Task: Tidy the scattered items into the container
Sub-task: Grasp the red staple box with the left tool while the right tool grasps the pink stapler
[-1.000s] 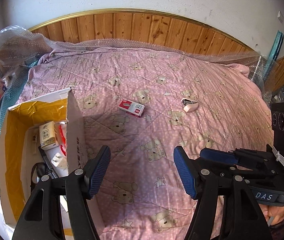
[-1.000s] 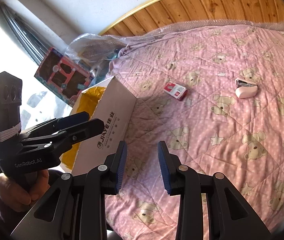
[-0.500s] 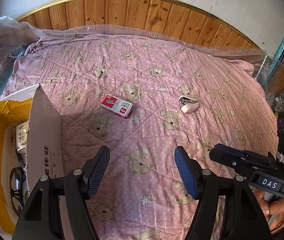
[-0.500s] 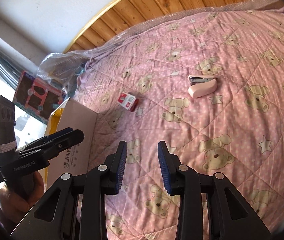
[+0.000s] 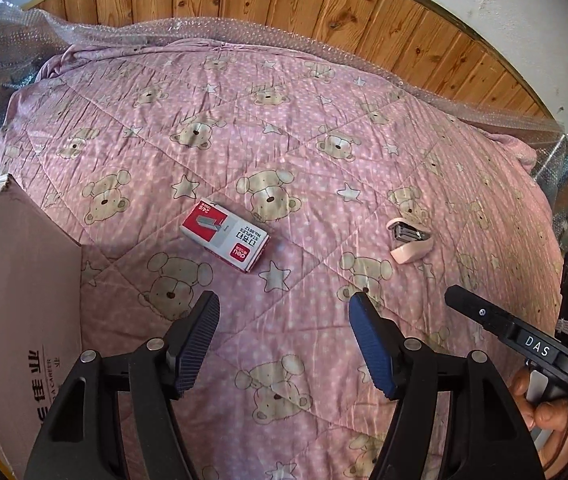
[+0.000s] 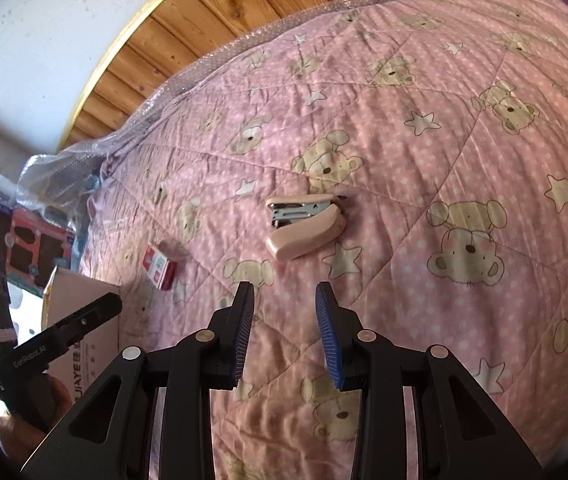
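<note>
Where the left wrist view looks down along its own fingers, the left gripper (image 5: pixel 284 312) hangs released above the bed, jaws spread wide with nothing between them. Ahead of it, on the pink bear-print quilt (image 5: pixel 324 92), lies a red and white staple box (image 5: pixel 225 236), flat, printed face up, set at an angle. To the right of the box and well apart from it lies a pink stapler (image 5: pixel 410 240), its metal mechanism showing. At the left edge stands the cardboard box (image 5: pixel 27 300), the container for the task; one raised flap with printed lettering faces the camera, and a strip of yellow lining shows behind it. Its contents are not visible from here. At the lower right, the right gripper (image 5: pixel 460 300) reaches in as a dark finger bearing a label, with a hand (image 5: pixel 544 412) around its handle; its jaw gap cannot be judged from this angle. In the right wrist view, the right gripper (image 6: pixel 284 308) is released, jaws parted to a moderate gap and empty, held over the quilt (image 6: pixel 464 100). The stapler (image 6: pixel 306 226) lies just ahead of the fingertips, not touching them. Farther left, the staple box (image 6: pixel 159 268) rests near the corner of the cardboard box (image 6: pixel 83 300). The left gripper (image 6: pixel 95 312) crosses in front of that carton, held by a hand (image 6: pixel 31 412) at the lower left. Wood panelling (image 6: pixel 203 20) borders the far side of the bed.
</note>
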Action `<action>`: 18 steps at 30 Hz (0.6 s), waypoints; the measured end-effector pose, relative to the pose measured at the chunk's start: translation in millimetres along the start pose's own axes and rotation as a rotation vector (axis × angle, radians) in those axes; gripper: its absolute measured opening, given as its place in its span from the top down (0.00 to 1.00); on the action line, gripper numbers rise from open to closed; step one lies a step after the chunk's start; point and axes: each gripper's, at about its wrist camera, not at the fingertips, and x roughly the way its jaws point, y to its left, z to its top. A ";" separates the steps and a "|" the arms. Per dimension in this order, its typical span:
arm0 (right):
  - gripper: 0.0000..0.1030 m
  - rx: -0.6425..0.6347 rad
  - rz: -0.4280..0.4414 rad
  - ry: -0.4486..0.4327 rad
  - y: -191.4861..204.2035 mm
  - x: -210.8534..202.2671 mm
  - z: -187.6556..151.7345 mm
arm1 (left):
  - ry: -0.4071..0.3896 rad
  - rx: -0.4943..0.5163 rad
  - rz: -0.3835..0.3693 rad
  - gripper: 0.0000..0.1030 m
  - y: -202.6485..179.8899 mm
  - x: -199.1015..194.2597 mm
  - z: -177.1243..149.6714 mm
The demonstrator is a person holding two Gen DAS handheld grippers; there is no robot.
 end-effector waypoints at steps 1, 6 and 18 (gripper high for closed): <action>0.66 0.004 -0.002 0.001 -2.1 3.2 3.5 | 0.002 -0.015 0.003 0.34 2.5 5.4 3.0; 0.66 0.031 -0.003 0.020 -9.7 24.2 15.9 | 0.016 -0.068 0.032 0.34 16.3 31.8 14.6; 0.64 0.078 0.011 0.002 -2.7 64.4 44.4 | 0.038 -0.145 0.086 0.34 43.7 82.7 28.9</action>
